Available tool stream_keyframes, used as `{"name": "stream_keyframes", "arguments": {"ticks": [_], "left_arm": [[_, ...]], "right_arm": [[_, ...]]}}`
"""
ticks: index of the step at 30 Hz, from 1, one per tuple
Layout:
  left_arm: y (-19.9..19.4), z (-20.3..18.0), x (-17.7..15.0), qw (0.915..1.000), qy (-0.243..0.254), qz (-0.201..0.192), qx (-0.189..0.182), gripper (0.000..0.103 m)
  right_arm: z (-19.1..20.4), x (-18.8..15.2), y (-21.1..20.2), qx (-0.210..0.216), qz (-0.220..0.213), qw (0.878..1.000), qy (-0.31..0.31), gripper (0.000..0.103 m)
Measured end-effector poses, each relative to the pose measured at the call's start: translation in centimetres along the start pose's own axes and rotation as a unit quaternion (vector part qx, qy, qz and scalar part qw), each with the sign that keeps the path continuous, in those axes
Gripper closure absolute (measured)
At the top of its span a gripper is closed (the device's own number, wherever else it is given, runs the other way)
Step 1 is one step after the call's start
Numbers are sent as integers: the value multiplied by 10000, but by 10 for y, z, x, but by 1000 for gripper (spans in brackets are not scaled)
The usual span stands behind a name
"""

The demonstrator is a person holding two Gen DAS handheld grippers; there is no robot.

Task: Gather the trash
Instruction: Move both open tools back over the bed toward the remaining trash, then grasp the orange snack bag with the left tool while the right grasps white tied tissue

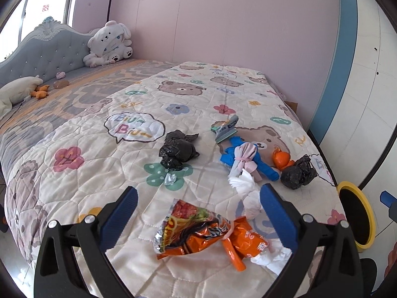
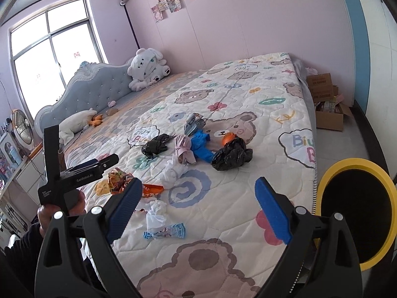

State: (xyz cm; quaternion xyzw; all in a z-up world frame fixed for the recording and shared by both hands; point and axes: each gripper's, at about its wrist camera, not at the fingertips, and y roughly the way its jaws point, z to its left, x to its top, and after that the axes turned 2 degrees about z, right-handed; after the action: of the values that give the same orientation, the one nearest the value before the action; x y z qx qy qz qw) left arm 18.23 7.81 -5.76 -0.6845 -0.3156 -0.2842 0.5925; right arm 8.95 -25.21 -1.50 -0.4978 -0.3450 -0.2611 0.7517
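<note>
Trash lies scattered on the bear-print quilt (image 1: 104, 173). My left gripper (image 1: 198, 191) is open just above an orange noodle wrapper (image 1: 198, 233), whose crumpled end lies between the fingers. A white tissue (image 1: 244, 188) lies beside the right finger. Farther off are a black bag (image 1: 177, 151), a blue bag (image 1: 265, 171), a pink-white bundle (image 1: 244, 156), an orange scrap (image 1: 281, 160) and a second black bag (image 1: 297, 173). My right gripper (image 2: 198, 186) is open over bare quilt near the bed's edge, with a small blue-white wrapper (image 2: 166, 232) and a tissue (image 2: 155, 213) by its left finger.
A yellow-rimmed bin (image 2: 352, 162) with a black liner stands on the floor beside the bed. Cardboard boxes (image 2: 327, 104) sit past the bed's foot. A white plush toy (image 2: 147, 69) leans by the headboard. A person's hand (image 2: 47, 216) holds the left gripper (image 2: 104, 164).
</note>
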Motion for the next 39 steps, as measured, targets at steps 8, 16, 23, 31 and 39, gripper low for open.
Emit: {"name": "stream_keyframes", "arguments": {"ticks": [8,16,23,31,39], "left_arm": [[10,22,-15,9996,-209,162,49,8],[26,38,-27,9985,-422,353,54,8],[41,45,-31,9970,-583,509,-60,8],[55,43,-30,9961,-619,565,-261,8],[71,42,-25,9944,-655,687,-465,18]], "right_arm": [[24,-13,32,186,362,9987,-292,15],[43,-34,74,383,878,9932,-667,15],[59,-47,102,460,1225,9863,-1002,15],[72,-51,127,507,1428,9809,-1223,19],[82,-47,148,538,1580,9760,-1398,27]]}}
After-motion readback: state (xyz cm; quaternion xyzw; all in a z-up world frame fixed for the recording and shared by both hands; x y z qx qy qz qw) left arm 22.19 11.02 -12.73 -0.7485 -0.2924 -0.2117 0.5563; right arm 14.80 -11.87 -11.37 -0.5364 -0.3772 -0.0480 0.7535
